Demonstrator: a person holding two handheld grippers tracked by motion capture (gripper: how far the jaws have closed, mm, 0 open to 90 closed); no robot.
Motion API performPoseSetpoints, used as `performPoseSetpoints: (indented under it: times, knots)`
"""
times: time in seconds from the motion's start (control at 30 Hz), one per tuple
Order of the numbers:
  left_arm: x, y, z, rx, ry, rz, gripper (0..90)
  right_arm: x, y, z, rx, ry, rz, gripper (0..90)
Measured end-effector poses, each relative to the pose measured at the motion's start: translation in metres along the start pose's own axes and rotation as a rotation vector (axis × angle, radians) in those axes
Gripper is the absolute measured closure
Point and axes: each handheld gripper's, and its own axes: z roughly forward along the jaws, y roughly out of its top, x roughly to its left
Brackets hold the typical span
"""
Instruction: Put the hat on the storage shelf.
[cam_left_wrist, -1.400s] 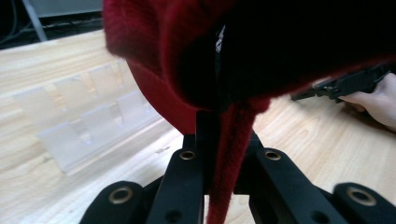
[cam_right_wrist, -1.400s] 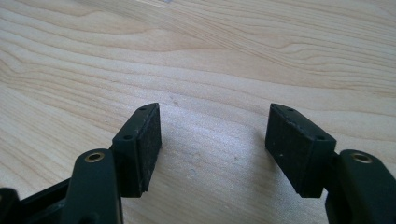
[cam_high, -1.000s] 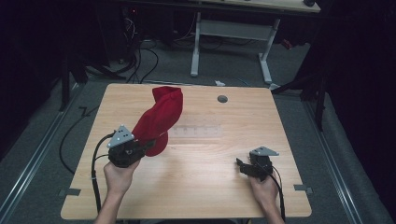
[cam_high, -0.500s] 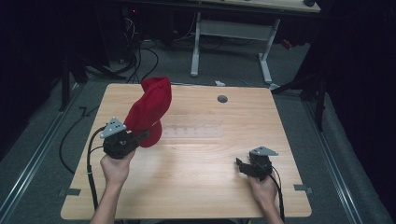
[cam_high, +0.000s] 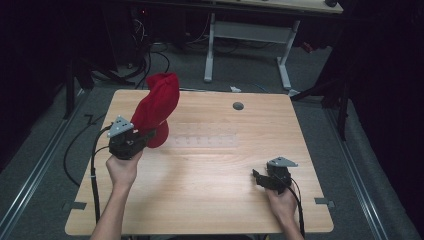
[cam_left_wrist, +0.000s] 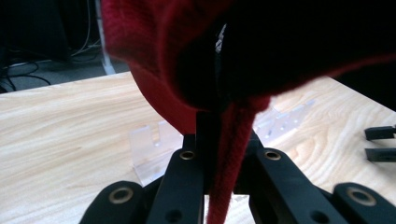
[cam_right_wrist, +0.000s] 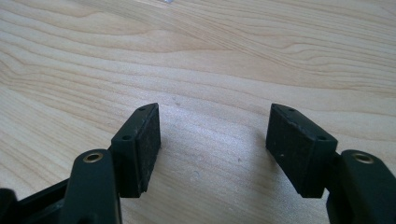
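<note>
Currently pinching the rim of a red hat in the left claw, lifted above the counter beside a clear plastic rack. Right claw open, empty, resting low. Might slip free: thin fold, floppy knit.

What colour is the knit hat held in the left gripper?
Red, plain; the knit hat shows best in the high view.

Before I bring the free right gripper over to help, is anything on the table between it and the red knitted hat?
Nothing visible: bare wooden table lies between the open right gripper and the red knitted hat clamped in the left gripper. The clear plastic rack sits farther back.
</note>
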Motion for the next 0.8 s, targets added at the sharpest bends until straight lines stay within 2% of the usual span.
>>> performPoseSetpoints:
  times: [0.27, 0.6, 0.8]
  knots:
    - [0.007, 0.002, 0.017, -0.019, 0.029, 0.012, 85.3, 0.000, 0.000, 0.000, 0.000, 0.001, 0.000, 35.5]
    - [0.014, -0.006, 0.032, -0.019, 0.060, 0.019, 85.3, 0.000, 0.000, 0.000, 0.001, 0.001, -0.001, 35.5]
    - [0.018, -0.012, 0.039, -0.022, 0.087, 0.042, 85.3, 0.000, 0.000, 0.000, 0.001, 0.001, -0.002, 35.5]
